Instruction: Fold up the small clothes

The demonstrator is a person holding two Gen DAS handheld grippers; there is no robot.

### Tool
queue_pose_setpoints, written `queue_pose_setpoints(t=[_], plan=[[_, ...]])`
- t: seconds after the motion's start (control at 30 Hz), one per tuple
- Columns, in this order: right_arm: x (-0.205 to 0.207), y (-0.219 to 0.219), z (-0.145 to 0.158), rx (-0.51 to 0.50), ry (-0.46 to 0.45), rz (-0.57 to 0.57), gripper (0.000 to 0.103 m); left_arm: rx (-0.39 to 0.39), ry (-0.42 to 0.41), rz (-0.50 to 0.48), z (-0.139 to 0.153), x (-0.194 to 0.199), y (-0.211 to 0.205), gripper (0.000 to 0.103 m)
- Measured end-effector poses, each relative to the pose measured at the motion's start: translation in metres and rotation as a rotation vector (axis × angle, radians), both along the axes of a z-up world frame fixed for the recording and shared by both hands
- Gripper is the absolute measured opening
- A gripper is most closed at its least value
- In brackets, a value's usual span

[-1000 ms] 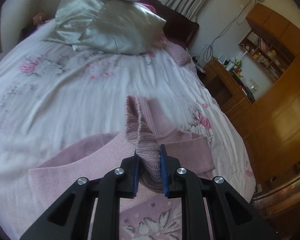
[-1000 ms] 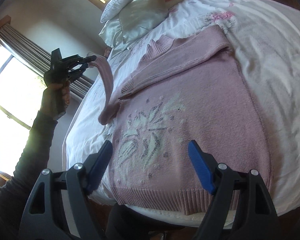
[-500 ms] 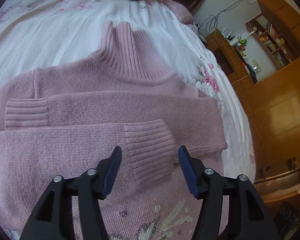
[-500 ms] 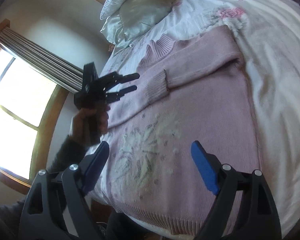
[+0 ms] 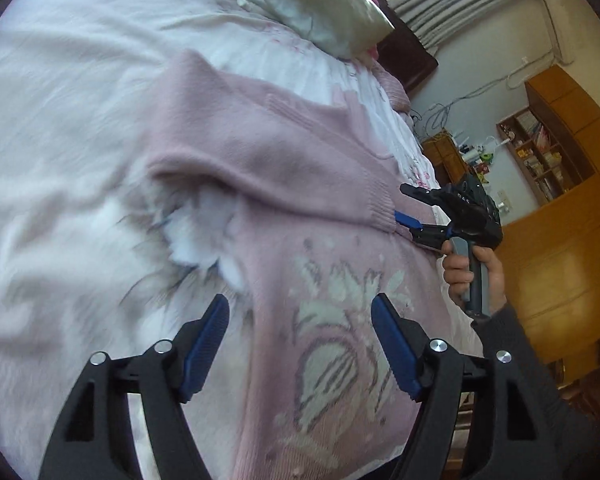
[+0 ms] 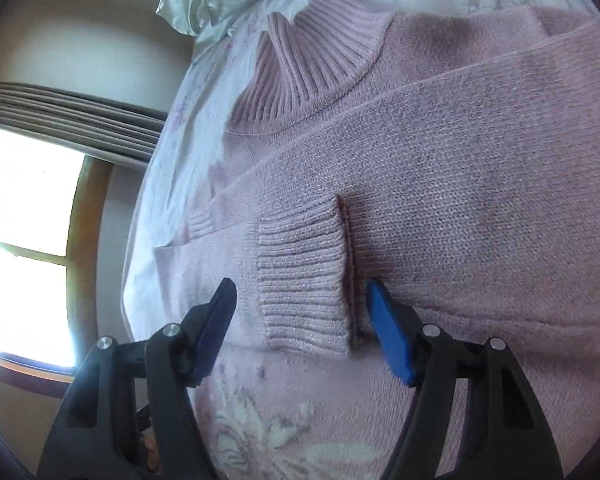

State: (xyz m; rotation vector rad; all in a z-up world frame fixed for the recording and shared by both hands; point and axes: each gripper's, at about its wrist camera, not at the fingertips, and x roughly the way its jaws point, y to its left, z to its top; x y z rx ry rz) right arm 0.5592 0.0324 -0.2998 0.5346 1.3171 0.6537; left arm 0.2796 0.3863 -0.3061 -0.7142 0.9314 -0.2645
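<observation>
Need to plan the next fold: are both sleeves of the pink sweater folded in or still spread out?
Folded in. On the pink sweater, both ribbed cuffs lie across the chest, below the collar.

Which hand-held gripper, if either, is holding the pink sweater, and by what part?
Neither. The left hand-held gripper and right hand-held gripper are both open over the pink sweater; the right one straddles a sleeve cuff.

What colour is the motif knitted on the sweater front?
White with grey outlines, on the pink sweater; the motif shows best in the left wrist view.
</observation>
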Motion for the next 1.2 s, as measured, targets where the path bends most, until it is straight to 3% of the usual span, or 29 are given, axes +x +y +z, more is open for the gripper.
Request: queue_pose_setpoints(t=[0.1, 0.17, 0.23, 0.3, 0.43, 0.57, 0.7, 0.83, 1.2], plan=[[0.002, 0.008, 0.003, -0.02, -0.01, 0.006, 0.063, -0.061, 0.016, 0.062, -0.013, -0.029, 0.011, 0.074], [0.003, 0.015, 0.008, -0.031, 0.001, 0.025, 0.026, -0.116, 0.03, 0.097, -0.022, -0.044, 0.015, 0.074], [-0.001, 0.024, 0.024, -0.074, -0.036, 0.046, 0.009, -0.137, 0.04, 0.116, -0.027, -0.056, 0.016, 0.074], [-0.006, 0.033, 0.049, -0.086, -0.084, 0.065, 0.007, -0.14, 0.044, 0.122, -0.029, -0.062, 0.015, 0.074], [-0.012, 0.042, 0.128, -0.091, -0.231, 0.084, 0.006, -0.137, 0.042, 0.128, -0.025, -0.073, 0.013, 0.074], [-0.013, 0.029, 0.201, -0.115, -0.372, 0.056, 0.006, -0.136, 0.011, 0.133, -0.012, -0.084, 0.012, 0.074], [-0.008, -0.002, 0.239, -0.154, -0.436, 0.003, 0.006, -0.128, -0.005, 0.121, -0.003, -0.086, 0.008, 0.074], [0.002, -0.047, 0.239, -0.184, -0.427, -0.071, 0.006, -0.126, -0.011, 0.119, 0.001, -0.084, 0.005, 0.074], [0.015, -0.141, 0.148, -0.201, -0.277, -0.206, 0.006, -0.096, -0.003, 0.083, 0.004, -0.066, -0.01, 0.074]])
